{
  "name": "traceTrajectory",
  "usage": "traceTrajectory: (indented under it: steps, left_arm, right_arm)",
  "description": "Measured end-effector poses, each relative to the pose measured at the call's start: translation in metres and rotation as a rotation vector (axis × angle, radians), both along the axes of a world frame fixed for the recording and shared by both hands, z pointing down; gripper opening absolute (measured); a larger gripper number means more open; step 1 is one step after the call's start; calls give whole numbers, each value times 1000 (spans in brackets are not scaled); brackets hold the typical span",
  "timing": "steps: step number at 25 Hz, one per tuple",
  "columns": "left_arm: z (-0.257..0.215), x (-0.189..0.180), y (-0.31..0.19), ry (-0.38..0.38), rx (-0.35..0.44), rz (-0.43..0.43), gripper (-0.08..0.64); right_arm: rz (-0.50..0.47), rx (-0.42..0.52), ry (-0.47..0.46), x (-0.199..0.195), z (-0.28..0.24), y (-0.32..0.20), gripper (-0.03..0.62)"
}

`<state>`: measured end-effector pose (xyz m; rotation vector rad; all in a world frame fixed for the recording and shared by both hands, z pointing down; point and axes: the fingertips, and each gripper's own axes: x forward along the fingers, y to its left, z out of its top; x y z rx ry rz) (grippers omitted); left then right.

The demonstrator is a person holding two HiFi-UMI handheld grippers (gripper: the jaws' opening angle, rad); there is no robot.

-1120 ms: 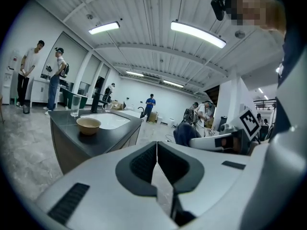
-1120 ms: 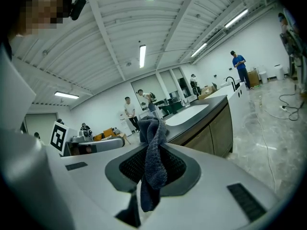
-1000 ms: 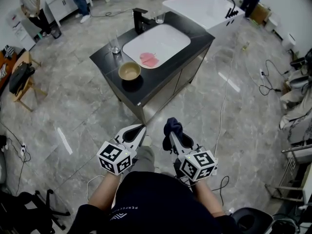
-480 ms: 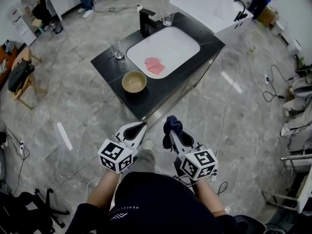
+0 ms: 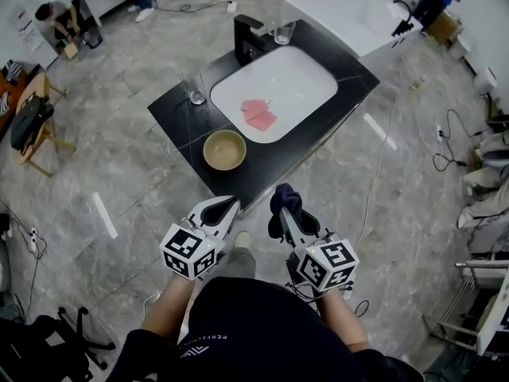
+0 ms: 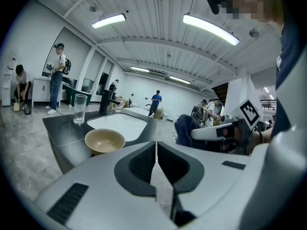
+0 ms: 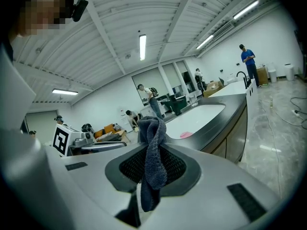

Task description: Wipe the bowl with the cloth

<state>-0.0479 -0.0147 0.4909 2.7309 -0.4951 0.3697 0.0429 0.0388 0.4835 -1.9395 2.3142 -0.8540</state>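
A dark blue terry cloth (image 7: 152,143) was clamped between the jaws of the right gripper (image 5: 283,216), bunched above them with a twisted tail hanging below. The left gripper (image 6: 156,152) had its jaws pressed together on nothing. The round tan bowl (image 5: 224,150) stood upright and apparently empty on the black stone-look counter (image 5: 179,106). It sat near the front corner, just beside the white sink basin (image 5: 306,74), ahead of both grippers and well apart from them. The step in hand seemed to be the approach. To do it well, the left gripper would probably need to open and steady the rim before the cloth went in, since a light bowl so near the counter's edge might slide or tip under a sideways wipe. The loose tail of the cloth would be best led down inside the wall, not dragged across the counter. A clear drinking glass (image 5: 196,95) stood behind the bowl to its left, close enough to be knocked by a wide sweep. A folded pink rag (image 5: 258,114) lay in the basin, and a black tap (image 5: 246,34) and a second glass (image 5: 284,32) stood at the far side. People (image 5: 56,18) were busy well off across the grey tiled floor (image 5: 119,181).
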Motion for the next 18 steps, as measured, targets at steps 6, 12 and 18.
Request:
traceTrajectory:
  steps: [6,12,18]
  left_arm:
    - [3,2,-30,-3,-21,10,11]
    - [7,6,-57,-26,-2,38,12]
    - [17,6,-75,-40,4,60,90]
  right_arm:
    - [9,-3,-3,7,-2,-35,69]
    - [20,-12,-7,12,-1,-67,69]
    - [32,-19,-12,16,1,-90,69]
